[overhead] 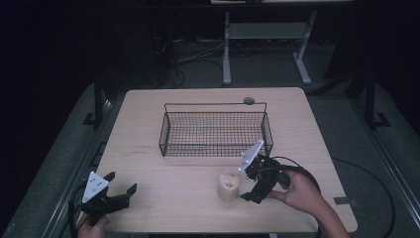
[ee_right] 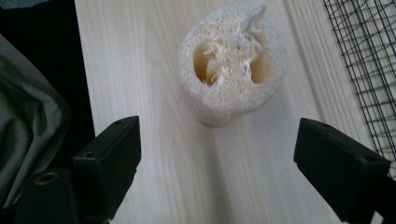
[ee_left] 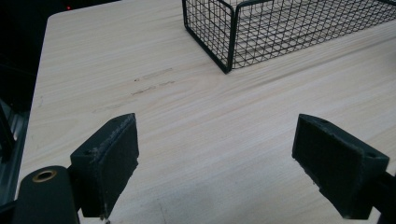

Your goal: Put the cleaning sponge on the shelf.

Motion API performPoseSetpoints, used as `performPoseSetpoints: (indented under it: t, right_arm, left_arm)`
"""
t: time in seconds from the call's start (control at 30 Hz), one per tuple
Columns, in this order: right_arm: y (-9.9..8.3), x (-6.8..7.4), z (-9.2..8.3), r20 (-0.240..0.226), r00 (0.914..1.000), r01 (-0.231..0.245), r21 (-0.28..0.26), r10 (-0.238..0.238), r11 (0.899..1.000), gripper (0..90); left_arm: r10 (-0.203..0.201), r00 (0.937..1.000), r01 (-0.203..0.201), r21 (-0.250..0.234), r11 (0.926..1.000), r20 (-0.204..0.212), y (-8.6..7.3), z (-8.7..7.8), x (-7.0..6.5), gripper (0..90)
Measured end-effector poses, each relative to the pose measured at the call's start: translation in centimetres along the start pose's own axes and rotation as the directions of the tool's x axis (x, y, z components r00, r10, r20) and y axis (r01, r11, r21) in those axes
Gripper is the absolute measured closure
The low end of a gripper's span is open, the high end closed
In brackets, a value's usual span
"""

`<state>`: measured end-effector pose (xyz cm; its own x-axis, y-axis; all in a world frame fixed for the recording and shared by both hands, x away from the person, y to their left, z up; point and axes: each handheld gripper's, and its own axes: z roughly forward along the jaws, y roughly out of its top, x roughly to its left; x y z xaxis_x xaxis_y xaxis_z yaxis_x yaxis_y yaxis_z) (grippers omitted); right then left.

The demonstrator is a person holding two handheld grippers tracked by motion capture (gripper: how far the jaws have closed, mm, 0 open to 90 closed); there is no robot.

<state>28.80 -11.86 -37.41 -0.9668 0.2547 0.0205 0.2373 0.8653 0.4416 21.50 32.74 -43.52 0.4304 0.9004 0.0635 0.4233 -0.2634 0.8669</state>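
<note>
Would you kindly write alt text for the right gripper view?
A pale loofah sponge stands on end on the light wooden table, ahead of the open right gripper, not yet between its black jaws. A black wire basket edges the right side.

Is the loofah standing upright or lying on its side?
Upright: the loofah stands on end on the table, its holed end face up toward both cameras.

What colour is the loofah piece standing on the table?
The loofah piece is pale cream, a fibrous weave with hollow holes in its top; the right gripper view shows it best.

A black wire basket [overhead: 216, 130] stands on the wooden table [overhead: 148, 124].
</note>
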Motion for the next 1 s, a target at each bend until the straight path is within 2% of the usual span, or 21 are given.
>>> performPoseSetpoints:
  t: [0.27,0.43,1.0]
  right_arm:
    - [1.2,-0.3,1.0,-0.011,0.9999,0.007,0.026,-0.007,1.000,14.5]
    - [1.8,-0.6,1.9,-0.017,0.9998,-0.005,0.061,0.006,0.998,14.5]
    - [3.6,-0.9,3.3,-0.013,0.9999,0.009,0.093,-0.007,0.996,16.5]
  left_arm:
    - [-0.001,1.0000,0.001,-0.002,1.0000,0.000,0.0,-0.1,0.1,13.8]
    - [0.001,1.0000,-0.001,-0.005,1.0000,0.000,0.0,-0.1,0.0,13.8]
    - [-0.001,1.0000,0.001,-0.005,1.0000,0.002,0.0,-0.2,0.1,13.8]
